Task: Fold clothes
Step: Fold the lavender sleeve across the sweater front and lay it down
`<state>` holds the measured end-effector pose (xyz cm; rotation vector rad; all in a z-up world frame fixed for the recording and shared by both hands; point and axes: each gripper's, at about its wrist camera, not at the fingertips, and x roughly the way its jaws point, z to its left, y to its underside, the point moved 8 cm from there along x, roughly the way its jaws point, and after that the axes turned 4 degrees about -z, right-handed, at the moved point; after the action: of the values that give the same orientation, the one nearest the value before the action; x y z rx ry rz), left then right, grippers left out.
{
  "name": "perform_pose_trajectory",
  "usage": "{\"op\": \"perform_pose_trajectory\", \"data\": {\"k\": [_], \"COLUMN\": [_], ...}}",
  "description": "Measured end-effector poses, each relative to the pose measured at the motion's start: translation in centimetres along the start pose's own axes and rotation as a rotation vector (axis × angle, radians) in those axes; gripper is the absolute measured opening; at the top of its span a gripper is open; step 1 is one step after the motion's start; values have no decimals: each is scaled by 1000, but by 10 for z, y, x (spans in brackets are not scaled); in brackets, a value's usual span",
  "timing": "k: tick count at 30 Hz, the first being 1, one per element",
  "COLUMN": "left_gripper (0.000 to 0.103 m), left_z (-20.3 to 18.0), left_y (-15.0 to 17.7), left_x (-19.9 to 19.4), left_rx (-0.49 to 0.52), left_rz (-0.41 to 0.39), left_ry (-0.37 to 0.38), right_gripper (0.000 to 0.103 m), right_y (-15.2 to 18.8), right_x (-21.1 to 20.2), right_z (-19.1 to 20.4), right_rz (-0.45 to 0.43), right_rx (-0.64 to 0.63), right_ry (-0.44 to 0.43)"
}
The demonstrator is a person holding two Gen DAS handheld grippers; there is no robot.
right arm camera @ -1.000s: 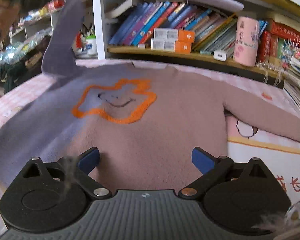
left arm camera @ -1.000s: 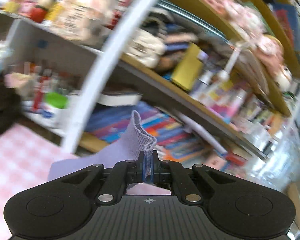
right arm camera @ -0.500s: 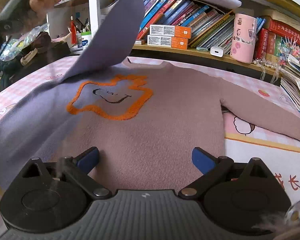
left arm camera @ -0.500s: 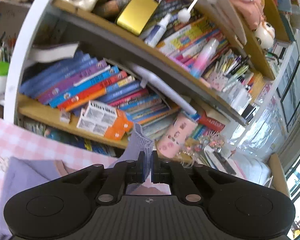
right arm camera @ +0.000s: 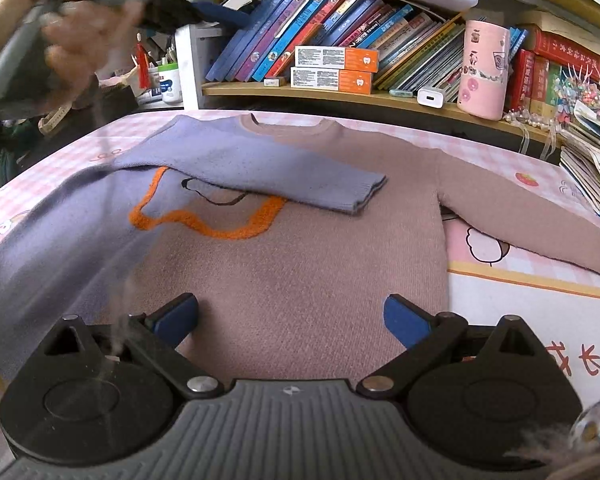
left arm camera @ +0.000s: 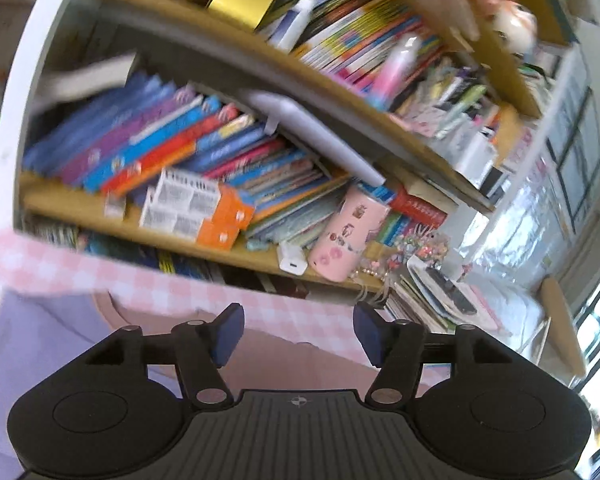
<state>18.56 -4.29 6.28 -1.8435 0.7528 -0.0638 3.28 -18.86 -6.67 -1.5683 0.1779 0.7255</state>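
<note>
One sleeve [right arm camera: 260, 172] lies folded across the sweater [right arm camera: 300, 264]; left tool [left arm camera: 296, 332] opening, empty; right tool [right arm camera: 292, 316] wide; we judge the other sleeve [right arm camera: 540, 216] next

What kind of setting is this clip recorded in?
Probably a home study or child's room: a wooden bookshelf crammed with colourful books, a table under a pink checked cloth with cartoon prints, and a two-tone sweater spread on it.
</note>
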Motion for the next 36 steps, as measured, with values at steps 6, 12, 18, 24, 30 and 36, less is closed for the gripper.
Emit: {"op": "perform_pose_trajectory", "data": {"k": [6, 12, 18, 24, 30, 36], "left_gripper": [64, 69, 54, 33, 21, 5], "left_z": [31, 89, 136, 147, 141, 155], "left_y": [23, 69, 94, 116, 132, 132], "left_x": [-52, -100, -136, -151, -163, -169], "left_rx": [204, 310, 198, 115, 64, -89], "left_rz": [26, 87, 133, 156, 140, 99], "left_ry": [-176, -407, -471, -446, -410, -358], "right_gripper": [100, 99, 86, 58, 40, 15], "right_y": [1, -3, -5, 9, 30, 27], "right_x": [1, -9, -29, -48, -56, -52], "right_z": [1, -6, -36, -64, -67, -57], "right_rz": [-2, -54, -67, -39, -13, -26], "right_rx": [-8, 12, 35, 82, 145, 201], "right_ry": [9, 19, 104, 177, 168, 113]}}
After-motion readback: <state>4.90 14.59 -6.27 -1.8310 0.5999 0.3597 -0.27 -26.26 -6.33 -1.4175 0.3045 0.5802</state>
